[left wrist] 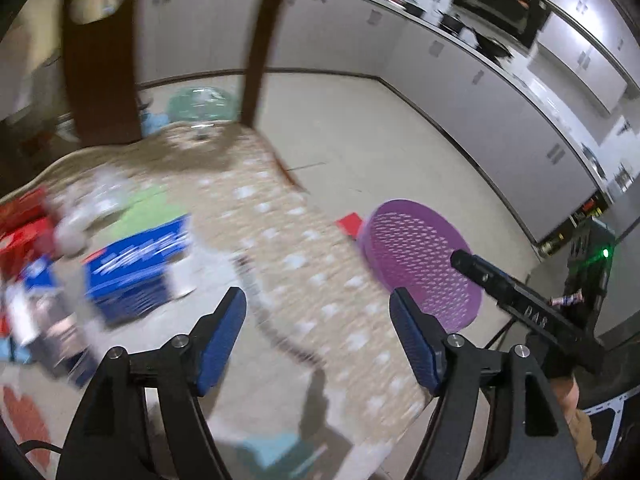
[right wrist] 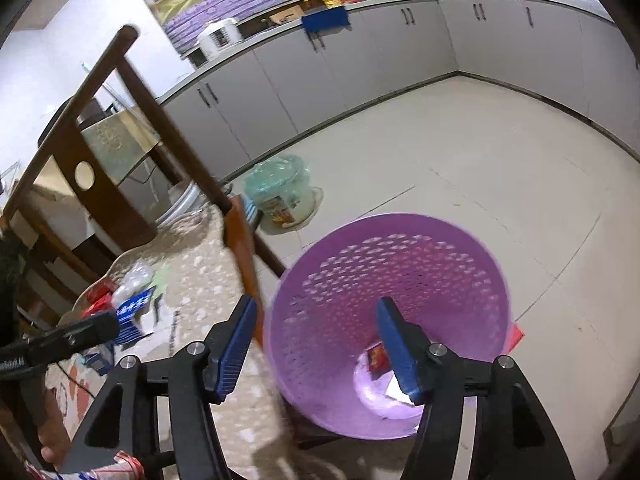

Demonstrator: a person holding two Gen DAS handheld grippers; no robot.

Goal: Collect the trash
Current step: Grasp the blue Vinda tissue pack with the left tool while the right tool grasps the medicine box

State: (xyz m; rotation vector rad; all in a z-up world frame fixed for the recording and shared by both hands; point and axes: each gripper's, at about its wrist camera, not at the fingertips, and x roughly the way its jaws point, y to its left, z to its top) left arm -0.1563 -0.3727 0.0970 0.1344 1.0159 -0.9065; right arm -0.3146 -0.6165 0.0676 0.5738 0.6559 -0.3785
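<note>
A purple perforated bin (right wrist: 400, 312) stands on the floor beside the table; it also shows in the left wrist view (left wrist: 420, 264). Red and white scraps (right wrist: 380, 360) lie at its bottom. My right gripper (right wrist: 316, 344) is open and empty above the bin's rim. My left gripper (left wrist: 318, 340) is open and empty above the patterned tablecloth (left wrist: 320, 264). Trash lies on the table at the left: a blue carton (left wrist: 140, 264), red packaging (left wrist: 24, 228), crumpled clear plastic (left wrist: 100, 200) and a green scrap (left wrist: 144, 208). The left view is blurred.
A dark wooden chair (right wrist: 100, 168) stands at the table's far end. A lined white bucket (right wrist: 284, 196) stands on the floor behind it. Grey kitchen cabinets (right wrist: 400, 48) run along the walls. A red scrap (left wrist: 350, 224) lies on the floor next to the bin.
</note>
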